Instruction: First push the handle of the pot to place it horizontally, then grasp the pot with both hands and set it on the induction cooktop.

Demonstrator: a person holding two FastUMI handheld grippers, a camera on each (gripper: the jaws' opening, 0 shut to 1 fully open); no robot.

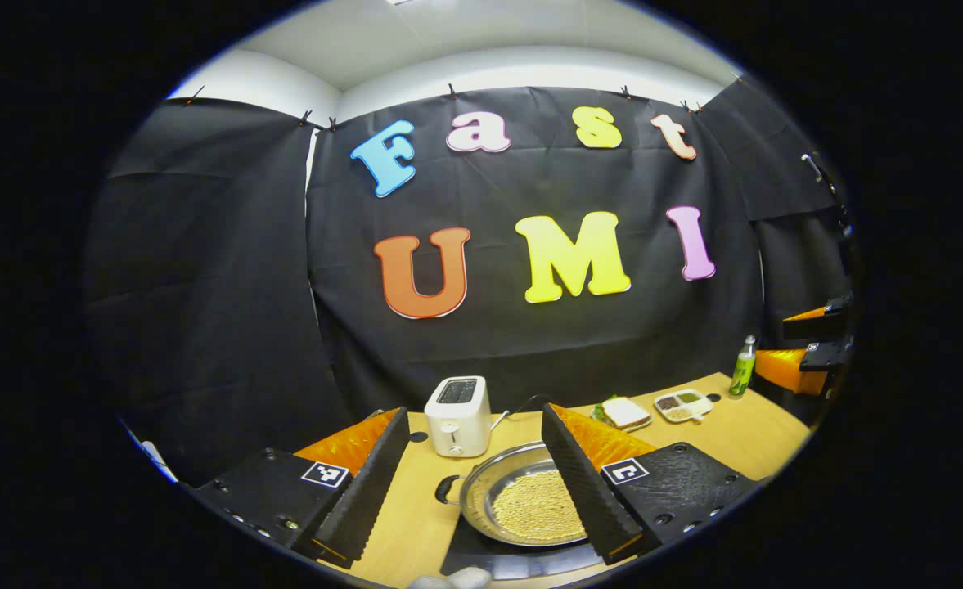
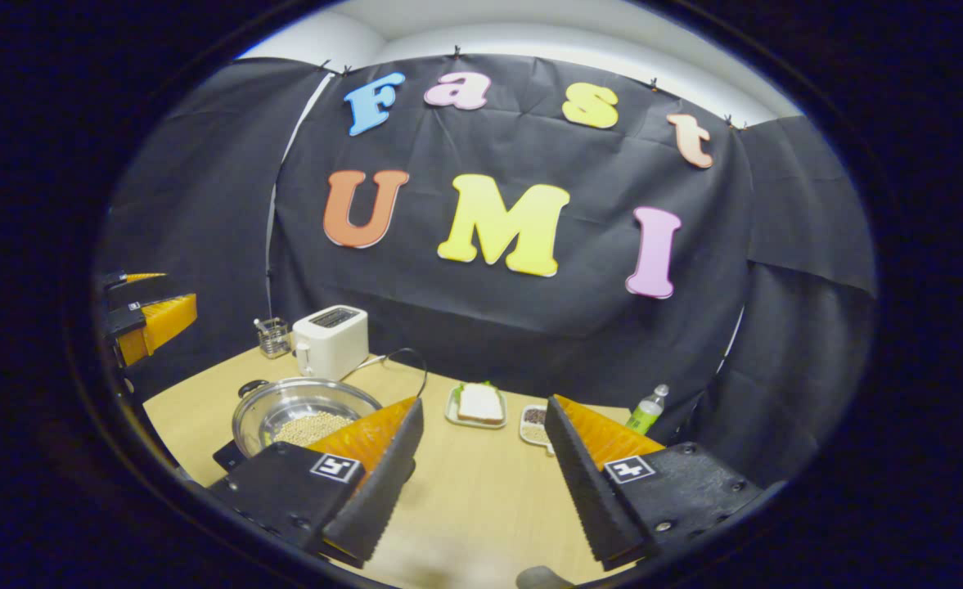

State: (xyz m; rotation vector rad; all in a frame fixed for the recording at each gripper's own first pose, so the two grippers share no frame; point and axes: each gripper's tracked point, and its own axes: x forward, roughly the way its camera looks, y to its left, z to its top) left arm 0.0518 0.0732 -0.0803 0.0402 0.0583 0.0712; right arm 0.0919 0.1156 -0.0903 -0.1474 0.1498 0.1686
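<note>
A steel pot with pale beans inside sits on the black induction cooktop on the wooden table. Its black loop handle points left. My left gripper hangs open above the pot, and its right finger covers the pot's right side. In the right gripper view the pot lies at the left, behind the left finger of my open right gripper, which holds nothing. A corner of the cooktop peeks out under the pot. The other gripper shows at the far left edge.
A white toaster with its cord stands just behind the pot. A sandwich plate, a divided dish and a green bottle line the back right. A glass holder stands beside the toaster.
</note>
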